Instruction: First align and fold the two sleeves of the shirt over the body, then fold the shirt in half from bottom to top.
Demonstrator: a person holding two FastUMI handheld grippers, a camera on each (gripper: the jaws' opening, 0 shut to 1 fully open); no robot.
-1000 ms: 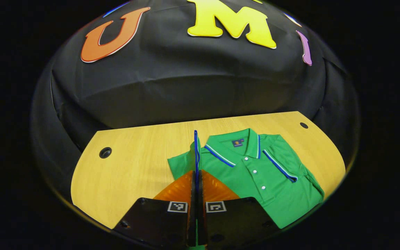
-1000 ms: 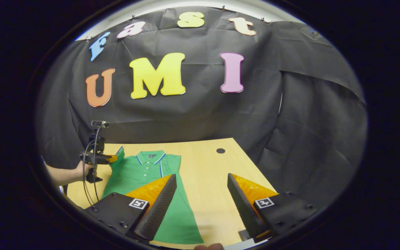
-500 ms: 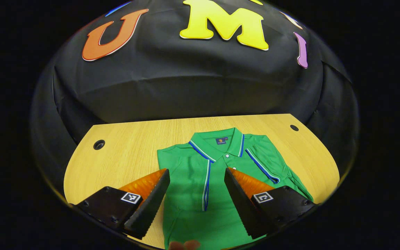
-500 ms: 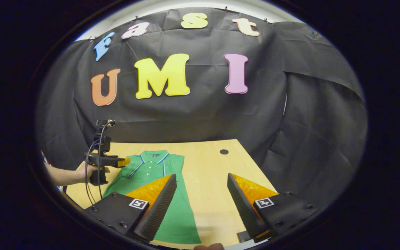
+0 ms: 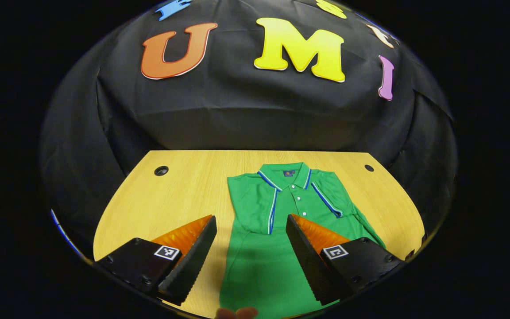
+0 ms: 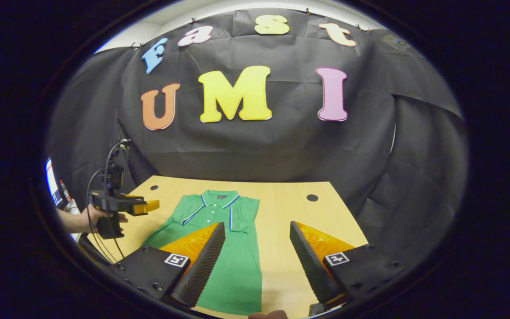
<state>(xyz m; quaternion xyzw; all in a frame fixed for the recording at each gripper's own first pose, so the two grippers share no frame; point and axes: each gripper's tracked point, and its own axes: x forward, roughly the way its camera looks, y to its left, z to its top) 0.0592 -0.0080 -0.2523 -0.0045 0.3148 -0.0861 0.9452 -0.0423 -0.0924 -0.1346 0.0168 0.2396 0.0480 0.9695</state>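
In the left gripper view the left gripper hangs with jaws released over the green shirt, flat on the counter, both sleeves folded in. In the right gripper view the right gripper likewise gapes empty; each should pinch 1 hem corner, lifting evenly towards the collar.

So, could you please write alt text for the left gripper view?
A green polo shirt lies flat on a light wooden table, both sleeves folded over its body. The left gripper hangs open above its lower half.
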